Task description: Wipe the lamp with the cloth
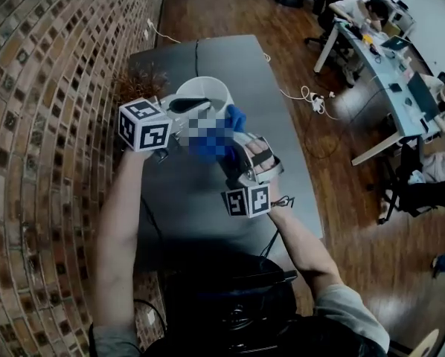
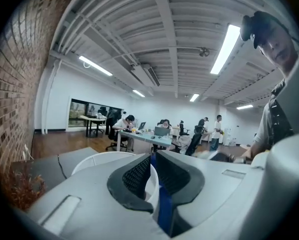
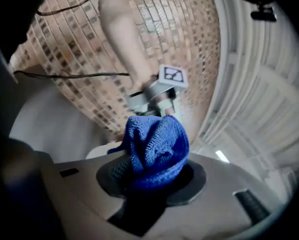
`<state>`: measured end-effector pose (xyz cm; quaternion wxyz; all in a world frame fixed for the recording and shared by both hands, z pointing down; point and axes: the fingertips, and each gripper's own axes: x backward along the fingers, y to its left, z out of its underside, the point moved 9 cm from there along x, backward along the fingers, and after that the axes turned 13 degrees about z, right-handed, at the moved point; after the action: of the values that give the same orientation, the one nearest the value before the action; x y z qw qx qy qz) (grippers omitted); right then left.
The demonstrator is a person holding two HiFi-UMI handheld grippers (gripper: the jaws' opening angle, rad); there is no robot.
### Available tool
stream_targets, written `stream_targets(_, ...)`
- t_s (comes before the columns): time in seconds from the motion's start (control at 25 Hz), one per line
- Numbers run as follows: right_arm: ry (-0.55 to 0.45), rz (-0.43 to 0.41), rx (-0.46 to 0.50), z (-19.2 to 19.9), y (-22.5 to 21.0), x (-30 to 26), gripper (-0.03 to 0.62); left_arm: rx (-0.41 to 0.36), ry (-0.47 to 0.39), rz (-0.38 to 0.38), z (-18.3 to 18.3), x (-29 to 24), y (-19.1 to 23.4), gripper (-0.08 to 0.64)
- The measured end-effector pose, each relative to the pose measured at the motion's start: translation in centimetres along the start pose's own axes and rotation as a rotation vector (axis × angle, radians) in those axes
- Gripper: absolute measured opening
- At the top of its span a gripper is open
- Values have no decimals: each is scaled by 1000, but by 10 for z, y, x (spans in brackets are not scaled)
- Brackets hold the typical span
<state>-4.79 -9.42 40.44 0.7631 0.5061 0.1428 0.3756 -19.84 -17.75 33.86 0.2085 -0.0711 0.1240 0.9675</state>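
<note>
The white lamp shade stands over the grey table, near the brick wall. My left gripper is shut on its rim; in the left gripper view the thin white rim sits pinched between the dark pads of my left gripper. A bunched blue cloth lies against the shade's right side, with my right gripper shut on it. In the right gripper view the cloth bulges out of my right gripper, and the shade shows just behind it. A mosaic patch hides the shade's front.
The grey table runs along the brick wall. A dried plant stands at the table's left edge beside the lamp. A cable crosses the tabletop. Office desks with seated people and a power strip lie to the right.
</note>
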Motion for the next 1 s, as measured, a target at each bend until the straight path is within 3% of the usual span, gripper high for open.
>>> stream_targets(0.04,-14,60,18,-11,-11,-11,133,0,28,16,0,-1,0,23)
stream_targets(0.12,-15,62,70,-18,3,-29,133,-16,80,31,1,-3,0,23)
stream_targets(0.2,0,-43,144,-15,49,-32,133,-33,113,32,2,-4,1,9)
stream_targets(0.32,47,-300,245,-3,128,-7,132,-27,124,57,2,-4,1,8)
stream_targets(0.4,61,-403,267,-6,152,8,133,-13,124,80,1,-4,2,8)
stream_targets(0.48,10,-334,299,-30,136,8,133,6,133,110,0,-3,5,7)
stream_targets(0.56,-44,-152,364,-57,102,-10,133,31,153,139,-2,-2,9,7)
stream_targets(0.64,-23,-5,410,-65,80,-35,133,47,187,162,-3,-3,10,6)
stream_targets(0.68,10,17,420,-62,78,-47,133,47,203,170,-3,-5,10,6)
stream_targets(0.76,60,-40,451,-48,99,-62,133,35,234,174,-3,-9,10,6)
stream_targets(0.92,45,-371,518,-36,181,-43,132,18,263,173,-2,-8,8,5)
stream_targets(0.96,32,-389,542,-39,186,-37,133,24,260,176,-1,-8,9,5)
stream_targets(1.0,11,-349,576,-46,179,-36,133,31,259,182,-1,-7,9,4)
